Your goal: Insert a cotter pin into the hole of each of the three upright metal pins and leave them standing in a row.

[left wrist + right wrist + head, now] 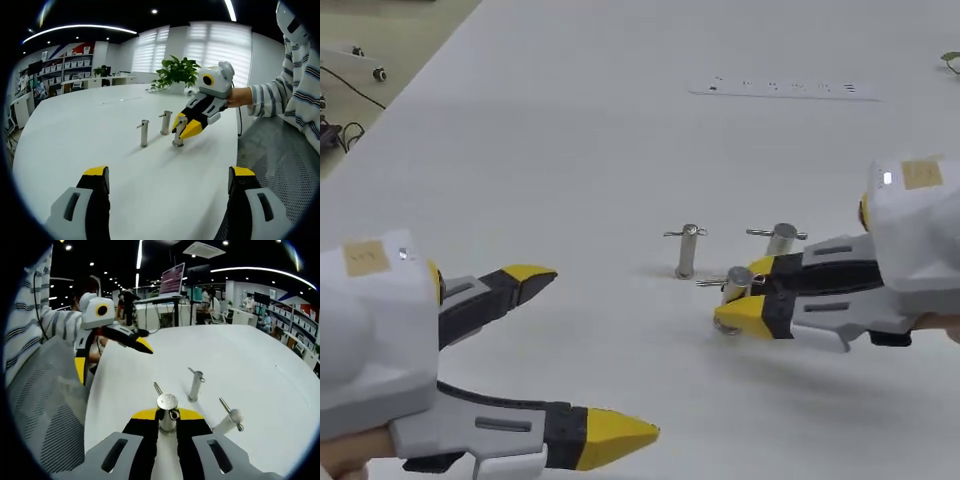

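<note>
Three upright metal pins stand close together on the white table (570, 150). The far-left pin (686, 252) and far-right pin (781, 240) each carry a thin cotter pin across the top. My right gripper (745, 290) comes in from the right, shut on the nearest pin (738, 284), which also has a cotter pin (712, 283) through it. In the right gripper view this pin (167, 410) sits between the yellow tips. My left gripper (585, 355) hangs wide open and holds nothing at the lower left, well short of the pins (144, 132).
A white power strip (780, 88) lies at the far side of the table. Cables (350, 60) sit past the left table edge. A potted plant (175, 72) stands at the table's end, and a mesh chair (45, 425) is beside the table.
</note>
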### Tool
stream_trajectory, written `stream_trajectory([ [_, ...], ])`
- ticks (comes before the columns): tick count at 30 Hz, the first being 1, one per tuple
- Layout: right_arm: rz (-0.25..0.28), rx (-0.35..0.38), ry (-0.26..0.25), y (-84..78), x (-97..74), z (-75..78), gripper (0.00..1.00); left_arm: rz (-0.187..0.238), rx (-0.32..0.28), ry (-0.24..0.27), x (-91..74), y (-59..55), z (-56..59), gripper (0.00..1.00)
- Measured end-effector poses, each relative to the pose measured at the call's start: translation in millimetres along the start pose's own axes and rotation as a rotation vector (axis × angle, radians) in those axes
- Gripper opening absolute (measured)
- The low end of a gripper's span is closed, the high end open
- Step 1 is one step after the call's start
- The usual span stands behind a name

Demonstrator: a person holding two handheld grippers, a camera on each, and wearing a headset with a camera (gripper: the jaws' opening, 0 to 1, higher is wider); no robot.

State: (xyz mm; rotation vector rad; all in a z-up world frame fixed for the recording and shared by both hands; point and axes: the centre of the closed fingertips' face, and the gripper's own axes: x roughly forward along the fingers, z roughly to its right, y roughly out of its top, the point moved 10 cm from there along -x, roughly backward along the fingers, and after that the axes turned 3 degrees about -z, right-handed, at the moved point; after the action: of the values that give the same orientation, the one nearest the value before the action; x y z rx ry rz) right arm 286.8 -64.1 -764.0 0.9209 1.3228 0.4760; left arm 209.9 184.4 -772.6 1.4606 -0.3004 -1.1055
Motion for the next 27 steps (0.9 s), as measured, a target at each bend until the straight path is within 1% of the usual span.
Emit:
stream_trajectory([
  [2, -0.001, 0.02, -0.027, -6.4, -9.2, 5.2, 0.13, 0.002, -0.008, -0.001, 1.1, 0.4, 0.4, 0.99],
  [7, -0.008, 0.055, -0.093, -20.5, -27.0, 17.7, 0.13, -0.008, -0.001, -0.007, 3.5, 2.0, 3.1, 0.99],
  [9, -0.007, 0.063, -0.112, -24.8, -32.7, 23.0, 0.13, -0.012, 0.0, -0.007, 3.8, 2.1, 3.4, 0.99],
  [12, -0.008, 0.058, -0.134, -31.0, -37.3, 31.7, 0.13, -0.022, -0.014, 0.002, 4.7, 1.7, 3.4, 0.99],
  [13, -0.011, 0.073, -0.143, -33.9, -38.5, 35.9, 0.13, -0.023, -0.017, 0.003, 4.8, 1.4, 3.2, 0.99],
  [15, -0.006, 0.076, -0.157, -37.3, -40.1, 40.4, 0.13, -0.022, -0.037, 0.001, 5.0, 0.7, 3.7, 0.99],
  [17, 0.001, 0.087, -0.173, -39.9, -41.9, 45.5, 0.13, -0.019, -0.04, 0.002, 4.8, 0.8, 4.2, 0.98],
  [18, -0.004, 0.08, -0.188, -40.2, -43.0, 47.9, 0.13, -0.02, -0.039, 0.003, 4.7, 0.7, 4.4, 0.98],
  [19, -0.006, 0.074, -0.19, -40.2, -43.4, 48.8, 0.14, -0.024, -0.039, 0.005, 4.3, 0.2, 4.7, 0.98],
  [23, 0.005, 0.096, -0.197, -43.5, -45.3, 59.0, 0.14, -0.036, -0.039, 0.007, 3.2, -1.3, 5.6, 0.98],
  [27, -0.001, 0.099, -0.196, -47.9, -47.5, 66.4, 0.14, -0.038, -0.037, 0.008, 1.5, -0.8, 6.5, 0.98],
])
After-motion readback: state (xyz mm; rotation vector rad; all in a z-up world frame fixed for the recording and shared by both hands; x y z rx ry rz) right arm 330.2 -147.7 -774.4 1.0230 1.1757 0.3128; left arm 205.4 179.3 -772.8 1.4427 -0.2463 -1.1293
